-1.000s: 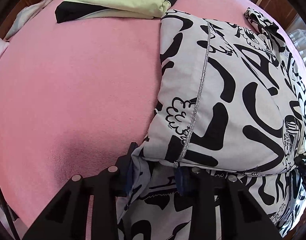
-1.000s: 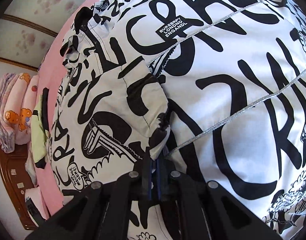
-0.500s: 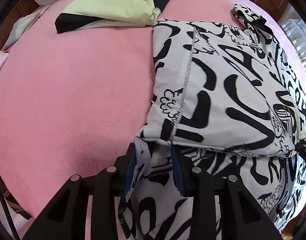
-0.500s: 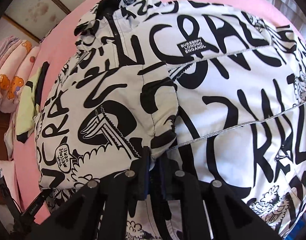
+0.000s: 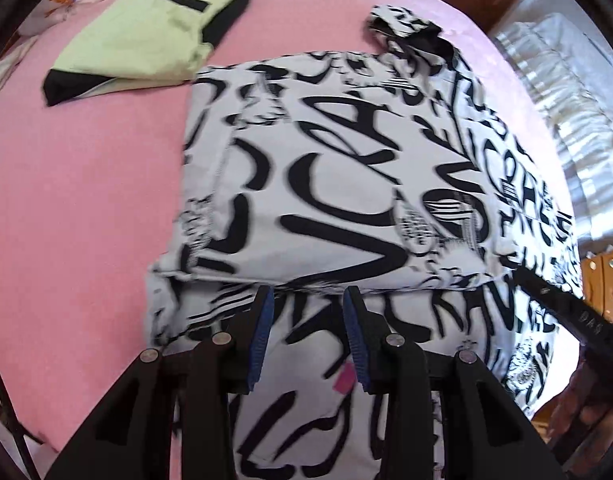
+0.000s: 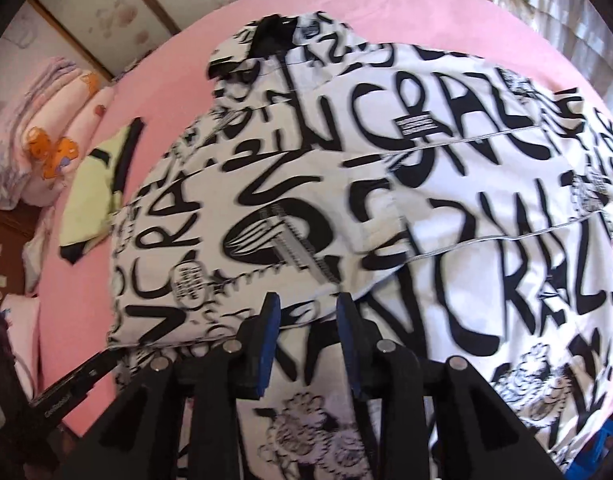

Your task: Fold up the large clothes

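Observation:
A large white jacket printed with black lettering lies spread on the pink bed, one panel folded over its middle. My left gripper hovers above the folded panel's near edge, open, its blue pads clear of the cloth. In the right wrist view the same jacket fills the frame. My right gripper hangs over the folded sleeve's near edge with its jaws opening and nothing between them. Each gripper's black finger shows at the edge of the other's view.
A folded green and black garment lies on the bed beyond the jacket's left side. Pink bedding with an orange bear print is stacked at the far left. White bedding and wooden furniture stand past the bed's right edge.
Both grippers have risen and drawn back from the jacket. The right jaws have parted and let go of the folded sleeve, which now lies flat. The left pads no longer have cloth between them.

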